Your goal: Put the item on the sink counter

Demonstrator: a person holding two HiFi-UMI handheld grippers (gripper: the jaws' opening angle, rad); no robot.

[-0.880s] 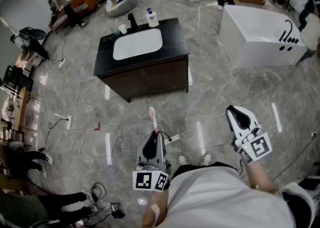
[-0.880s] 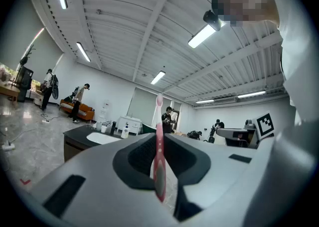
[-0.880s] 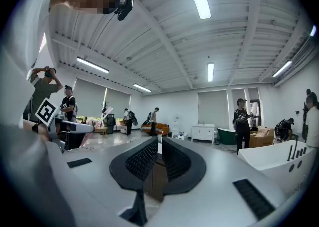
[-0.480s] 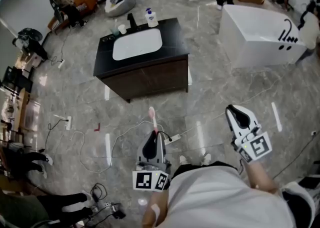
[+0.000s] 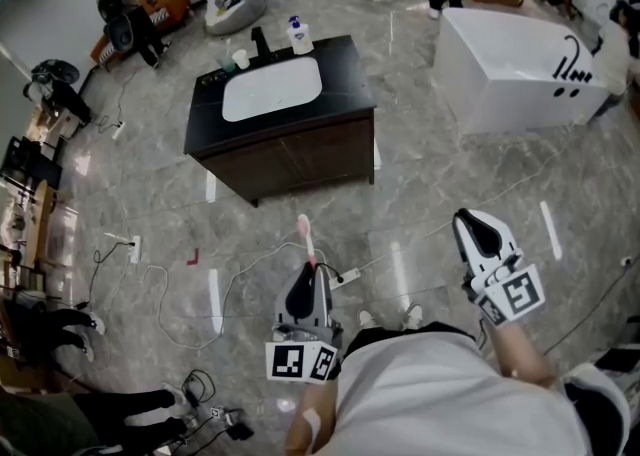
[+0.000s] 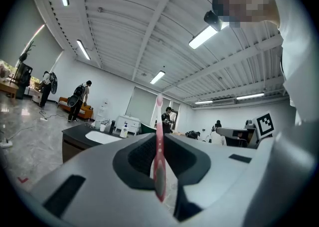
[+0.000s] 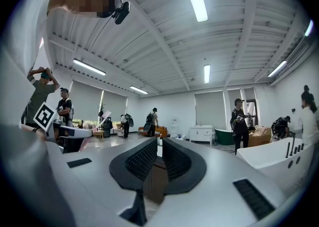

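Head view: left gripper [image 5: 310,267] clamps pink toothbrush [image 5: 305,234]; right gripper [image 5: 468,224] closed, empty. Sink counter [image 5: 352,79] lies well apart — the thin handle may slip during the carry.

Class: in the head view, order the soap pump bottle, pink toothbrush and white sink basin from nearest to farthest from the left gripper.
1. Pink toothbrush, clamped in the left gripper.
2. White sink basin, ahead in the black counter.
3. Soap pump bottle, beyond the basin at the counter's back edge.
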